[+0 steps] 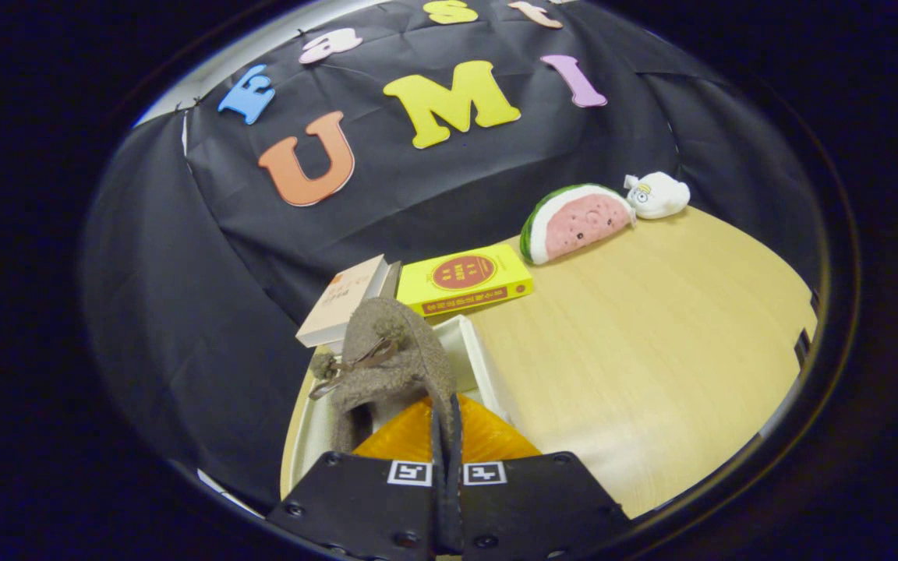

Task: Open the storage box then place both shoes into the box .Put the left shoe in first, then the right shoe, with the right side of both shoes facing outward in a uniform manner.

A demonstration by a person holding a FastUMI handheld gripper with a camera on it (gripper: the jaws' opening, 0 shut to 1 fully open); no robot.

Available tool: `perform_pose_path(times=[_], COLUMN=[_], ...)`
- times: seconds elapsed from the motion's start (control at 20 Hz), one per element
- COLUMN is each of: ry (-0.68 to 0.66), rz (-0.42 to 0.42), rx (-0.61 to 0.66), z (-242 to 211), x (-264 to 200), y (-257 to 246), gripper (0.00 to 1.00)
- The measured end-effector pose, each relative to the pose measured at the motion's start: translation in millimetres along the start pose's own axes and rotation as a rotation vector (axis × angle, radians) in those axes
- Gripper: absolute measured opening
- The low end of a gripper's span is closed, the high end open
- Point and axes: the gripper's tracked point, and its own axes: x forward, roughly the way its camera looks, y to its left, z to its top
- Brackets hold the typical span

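Pinching the shoe's (394, 358) thin rear edge, the hand-held gripper (447, 444) is clenched on it, holding it over the open white storage box (488, 366) at the bench's (652, 351) near-left. It looks light, soft and floppy; its firmer heel rim seems the best hold.
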Motion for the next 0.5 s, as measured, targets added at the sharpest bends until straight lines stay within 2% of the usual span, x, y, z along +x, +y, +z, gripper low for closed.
perform_pose_path(times=[0.25,0.4,0.5], ry=[-0.006,0.017,0.029], rz=[0.007,0.023,0.069], rx=[0.011,0.058,0.097], z=[-1.8,-6.6,-3.9], x=[0.0,-2.9,-6.2], y=[3.7,-2.4,0.0], gripper=[0.03,0.17,0.26])
